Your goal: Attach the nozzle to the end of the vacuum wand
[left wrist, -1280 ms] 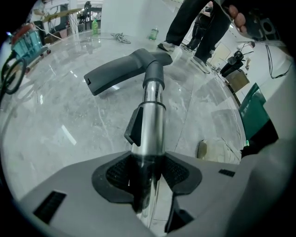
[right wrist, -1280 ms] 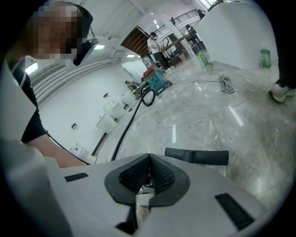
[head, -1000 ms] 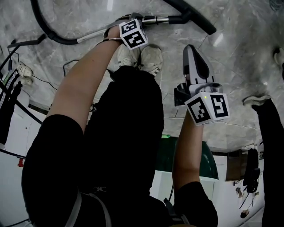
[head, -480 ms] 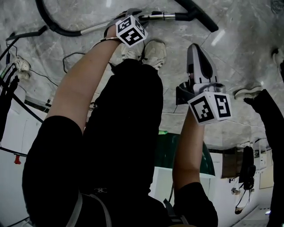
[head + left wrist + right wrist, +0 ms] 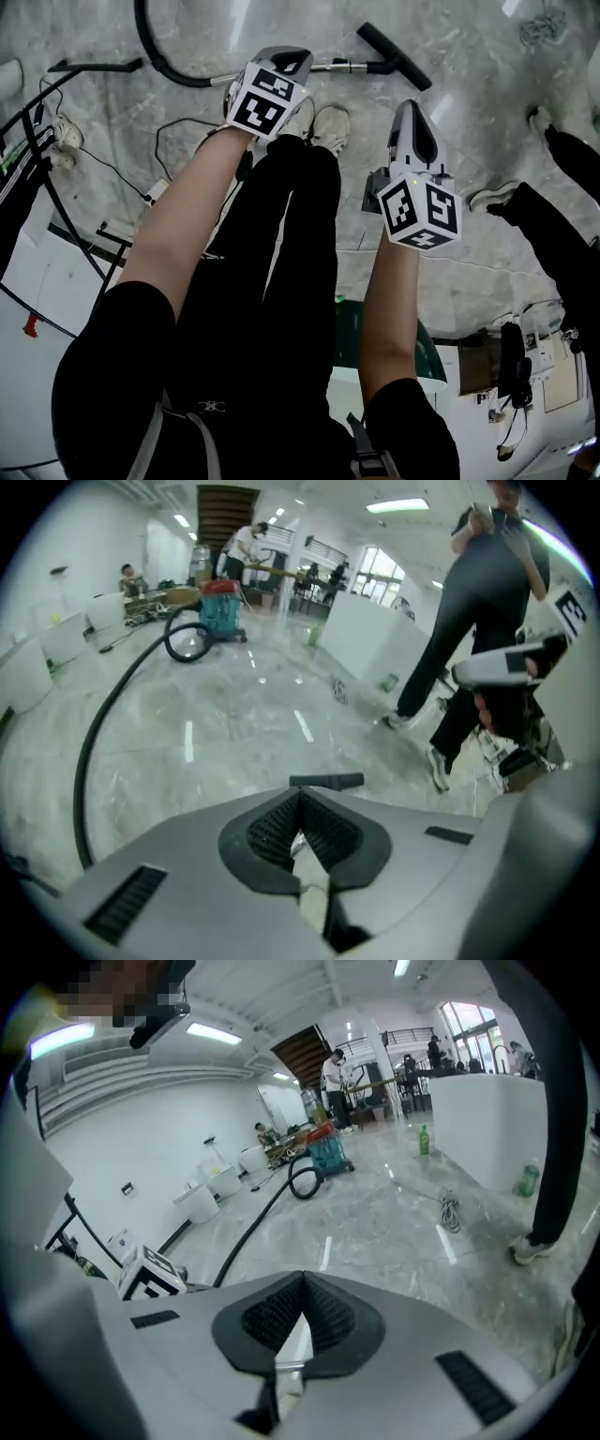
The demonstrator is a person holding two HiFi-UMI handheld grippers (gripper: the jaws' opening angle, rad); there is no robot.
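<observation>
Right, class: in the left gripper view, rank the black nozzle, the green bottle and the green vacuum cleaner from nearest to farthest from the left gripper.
From the left gripper:
1. black nozzle, on the floor just beyond the fingers.
2. green bottle, middle right, by the white partition.
3. green vacuum cleaner, far back left.

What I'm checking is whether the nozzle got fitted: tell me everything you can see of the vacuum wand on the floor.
The vacuum wand lies flat on the grey marbled floor beyond the person's shoes. It is a slim, shiny metal tube. In the head view a black hose curves away from its left end and a black bar-shaped nozzle sits across its right end, apparently joined on; the left claw overlaps its middle there, but is shut and empty.
</observation>
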